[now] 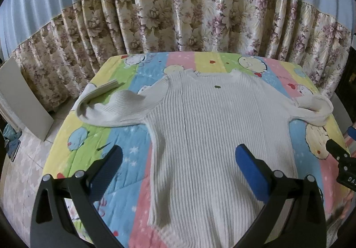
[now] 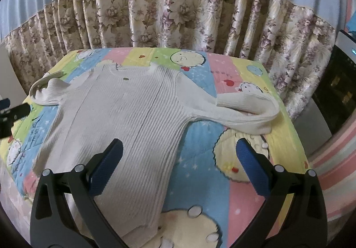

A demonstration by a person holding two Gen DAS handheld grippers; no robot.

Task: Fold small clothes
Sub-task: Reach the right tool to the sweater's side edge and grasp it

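2 claws (image 1: 178, 159) (image 2: 179, 154) are hovering released over flat white ribbed sweater (image 1: 211, 125), bracketing its side edges for folding.

White ribbed sweater (image 2: 133, 114) lies flat on a colorful cartoon quilt (image 2: 233, 181), sleeves bent back. The right gripper (image 2: 178, 157) hovers wide open over its right edge.

1. A striped quilt (image 1: 124, 137) with cartoon animals, in green, blue, pink and yellow, spreads under and ahead of the hand-held gripper.
2. A curtain (image 1: 178, 14), blue above and flowered below, hangs straight ahead beyond the quilt's far edge.
3. A pale flat board (image 1: 24, 101) leans far off to the left.
4. A tiled floor (image 1: 29, 159) lies below left.
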